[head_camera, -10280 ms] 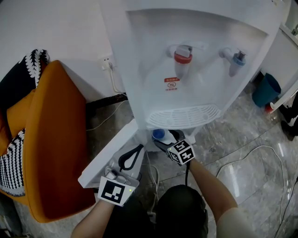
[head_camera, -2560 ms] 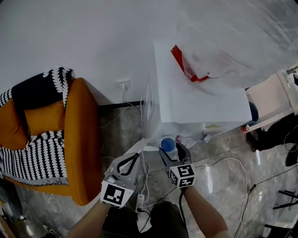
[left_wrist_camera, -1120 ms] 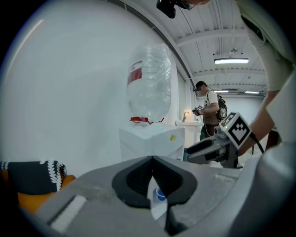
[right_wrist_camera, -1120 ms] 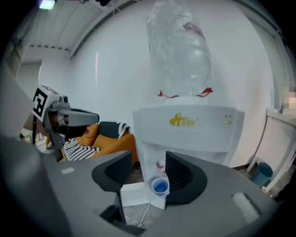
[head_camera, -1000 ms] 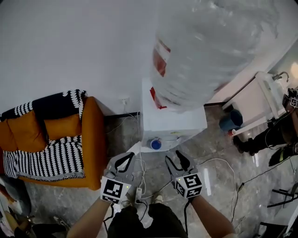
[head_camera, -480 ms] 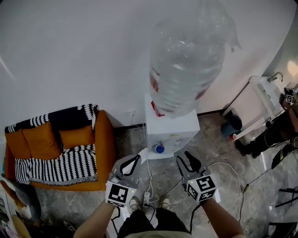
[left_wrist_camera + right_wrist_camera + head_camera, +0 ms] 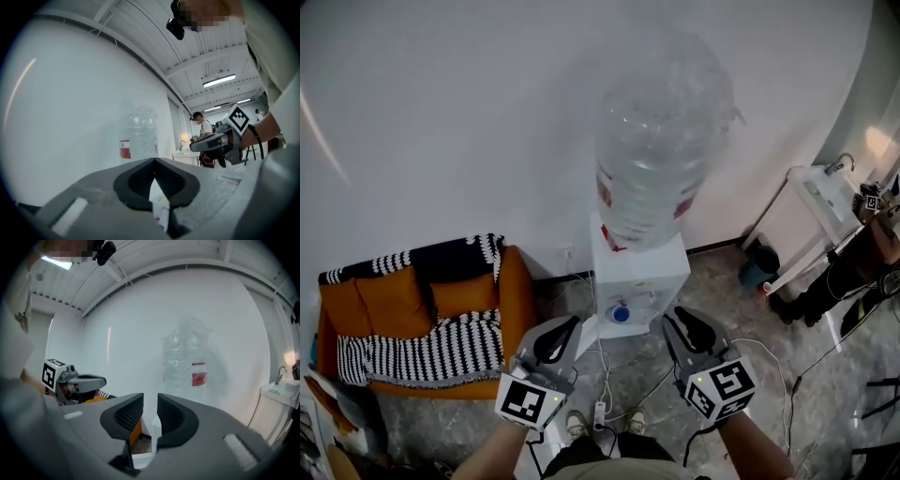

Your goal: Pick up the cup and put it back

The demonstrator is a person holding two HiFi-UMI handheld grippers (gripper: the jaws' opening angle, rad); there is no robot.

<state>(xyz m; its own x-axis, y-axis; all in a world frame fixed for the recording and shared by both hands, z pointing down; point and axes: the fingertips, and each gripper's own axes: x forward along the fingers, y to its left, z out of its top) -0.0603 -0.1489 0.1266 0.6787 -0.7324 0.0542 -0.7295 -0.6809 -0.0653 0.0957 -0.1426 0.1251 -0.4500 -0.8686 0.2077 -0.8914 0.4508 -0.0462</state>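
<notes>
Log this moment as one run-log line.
left tool: shut, empty | right tool: slightly apart, just been closing, nothing between | cup: at foot of water dispenser, in neither tool

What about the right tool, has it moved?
Yes. The right tool backed off the water dispenser, leaving the blue cup there; its empty jaws have just been closing.

White wall (image 7: 441, 112) behind. Grey marble floor (image 7: 787, 319). Orange sofa (image 7: 389, 305) left, striped throw (image 7: 422, 347) on it. Dispenser (image 7: 642, 272) against wall, bottle (image 7: 661, 141) on top. White table (image 7: 825, 192), blue bin (image 7: 757, 261) right. Ceiling strip light (image 7: 219, 80) lit.
</notes>
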